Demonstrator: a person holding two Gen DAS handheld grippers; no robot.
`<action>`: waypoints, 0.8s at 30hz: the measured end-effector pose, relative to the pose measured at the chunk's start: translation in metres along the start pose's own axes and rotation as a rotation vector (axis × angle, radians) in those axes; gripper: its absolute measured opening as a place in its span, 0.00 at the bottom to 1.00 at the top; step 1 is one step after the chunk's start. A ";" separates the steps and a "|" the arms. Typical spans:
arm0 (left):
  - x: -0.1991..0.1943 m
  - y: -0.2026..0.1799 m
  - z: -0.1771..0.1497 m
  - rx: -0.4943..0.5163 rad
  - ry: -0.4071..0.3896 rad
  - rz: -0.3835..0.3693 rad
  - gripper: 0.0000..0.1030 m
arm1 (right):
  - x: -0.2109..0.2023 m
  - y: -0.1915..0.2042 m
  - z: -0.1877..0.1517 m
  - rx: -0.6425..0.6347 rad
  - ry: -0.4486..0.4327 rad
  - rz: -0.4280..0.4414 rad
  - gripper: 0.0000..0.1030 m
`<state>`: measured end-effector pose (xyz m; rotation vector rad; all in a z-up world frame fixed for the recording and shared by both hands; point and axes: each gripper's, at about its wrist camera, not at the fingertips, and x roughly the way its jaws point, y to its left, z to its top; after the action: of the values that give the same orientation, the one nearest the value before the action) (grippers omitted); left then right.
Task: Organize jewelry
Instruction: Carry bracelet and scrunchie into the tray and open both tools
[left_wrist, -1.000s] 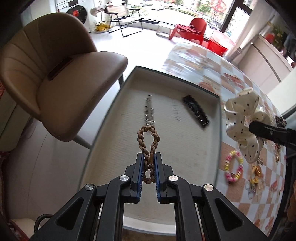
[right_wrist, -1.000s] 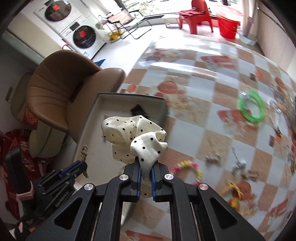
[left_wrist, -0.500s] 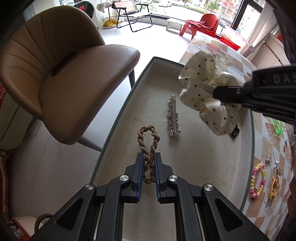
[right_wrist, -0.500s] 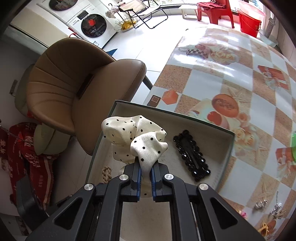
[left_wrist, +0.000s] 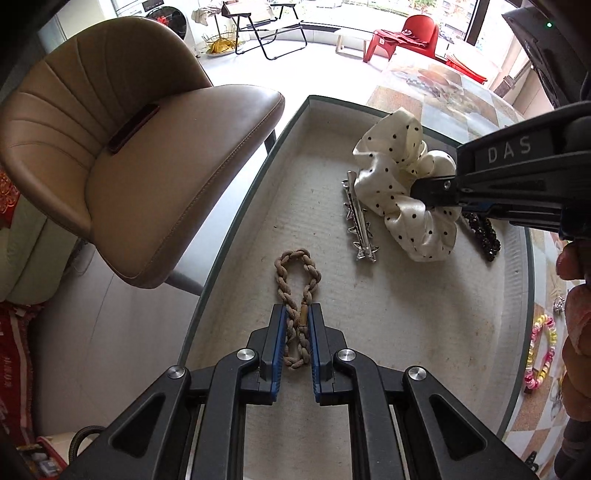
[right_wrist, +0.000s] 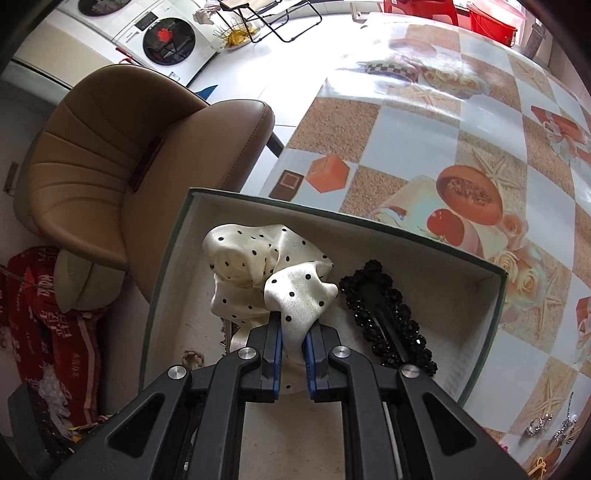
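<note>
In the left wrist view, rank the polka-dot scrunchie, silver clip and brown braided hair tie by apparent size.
1. polka-dot scrunchie, clearly largest.
2. brown braided hair tie and silver clip look alike in length; the tie is nearer the camera, so I won't rank them.

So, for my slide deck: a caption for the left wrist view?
Left gripper lowers a braided hair tie into the tray beside the right gripper's polka-dot scrunchie.

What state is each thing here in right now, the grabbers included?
Left gripper: shut on the braided band, over the tray.
Right gripper: jaws just opening slightly, scrunchie between them.
Silver clip: lying in tray.
Black clip: lying in tray.
</note>
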<state>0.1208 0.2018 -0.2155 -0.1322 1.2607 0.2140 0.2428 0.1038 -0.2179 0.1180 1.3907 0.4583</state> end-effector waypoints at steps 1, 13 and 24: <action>0.000 0.001 0.001 0.000 0.001 0.002 0.15 | 0.001 0.000 0.000 0.001 0.003 0.000 0.13; -0.005 -0.005 0.001 0.009 0.009 0.016 0.15 | -0.025 -0.008 0.003 0.032 -0.051 0.067 0.45; -0.018 -0.014 0.001 0.035 -0.029 0.045 0.86 | -0.071 -0.037 -0.021 0.109 -0.110 0.122 0.49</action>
<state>0.1196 0.1863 -0.1984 -0.0706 1.2388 0.2318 0.2241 0.0398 -0.1687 0.3135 1.3049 0.4702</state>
